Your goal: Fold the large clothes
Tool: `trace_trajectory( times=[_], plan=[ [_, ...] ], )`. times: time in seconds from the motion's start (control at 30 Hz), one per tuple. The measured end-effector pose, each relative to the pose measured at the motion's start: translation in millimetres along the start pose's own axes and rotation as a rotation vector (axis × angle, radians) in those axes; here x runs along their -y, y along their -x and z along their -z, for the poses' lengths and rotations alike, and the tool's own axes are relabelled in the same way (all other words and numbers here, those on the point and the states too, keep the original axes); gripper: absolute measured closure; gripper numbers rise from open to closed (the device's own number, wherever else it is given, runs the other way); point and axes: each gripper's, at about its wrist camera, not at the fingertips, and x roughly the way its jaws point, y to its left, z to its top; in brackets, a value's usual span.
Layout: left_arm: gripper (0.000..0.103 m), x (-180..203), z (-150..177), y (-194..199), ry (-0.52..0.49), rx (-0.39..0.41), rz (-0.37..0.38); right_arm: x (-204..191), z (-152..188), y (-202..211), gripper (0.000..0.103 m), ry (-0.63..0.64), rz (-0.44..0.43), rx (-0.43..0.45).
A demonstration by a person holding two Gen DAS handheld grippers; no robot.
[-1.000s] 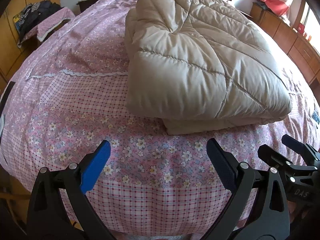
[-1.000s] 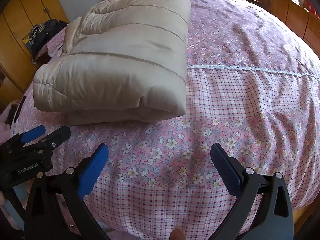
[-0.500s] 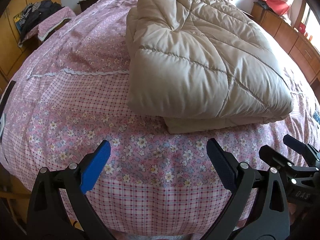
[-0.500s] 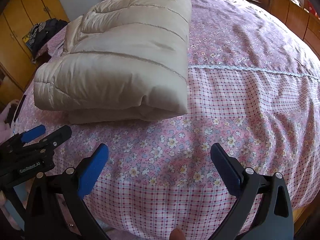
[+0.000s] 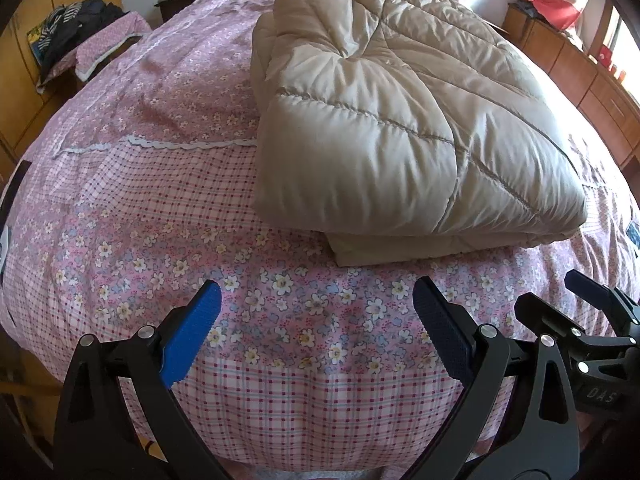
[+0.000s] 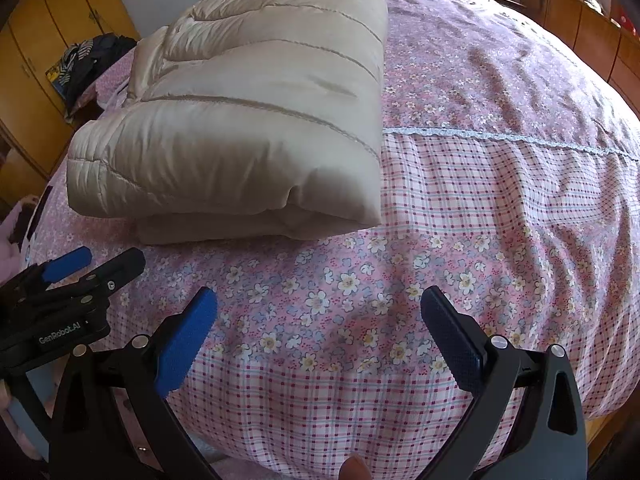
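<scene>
Both claws, left claw point(image 5: 316, 312) and right claw point(image 6: 318, 316), gaped empty short of folded beige quilted coat point(image 5: 400, 128) on bed point(image 5: 140, 208); puffy, slick bundle risked springing open if pinched by top layer only.

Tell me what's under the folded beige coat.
The coat lies on the pink floral bedspread. A lower folded layer of it shows at the near edge. Whatever else is beneath stays covered.

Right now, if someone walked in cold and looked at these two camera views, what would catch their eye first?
First, the puffy beige quilted coat, folded into a thick bundle on the pink floral bedspread, toward the bed's near end. Next, the left gripper and right gripper, both open and empty, over the near edge of the bed, short of the coat. A heap of dark clothes sits by the wooden wardrobe.
</scene>
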Motion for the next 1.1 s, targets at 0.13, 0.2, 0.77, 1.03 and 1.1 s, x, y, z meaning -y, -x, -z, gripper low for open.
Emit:
trace_trajectory(
  times=[0.13, 0.2, 0.77, 1.03, 1.1],
  plan=[
    [0.007, -0.3, -0.4, -0.5, 0.003, -0.001, -0.001, -0.4, -0.3, -0.9, 0.006, 0.0, -0.001, -0.004],
    [0.007, 0.1, -0.4, -0.6, 0.003, -0.002, -0.001, -0.8, -0.5, -1.0, 0.006, -0.001, 0.0, -0.002],
    [0.007, 1.8, 1.1, -0.5, 0.003, -0.007, 0.003, -0.9, 1.7, -1.9, 0.006, -0.008, -0.004, -0.009],
    [0.007, 3.3, 2.9, 0.6, 0.003, -0.011, 0.005, -2.3, 1.3, -2.1, 0.006, -0.003, -0.003, -0.01],
    [0.007, 5.5, 3.4, 0.2, -0.001, -0.012, 0.002, -2.3, 0.7, -2.6, 0.006, -0.002, 0.001, -0.011]
  ],
)
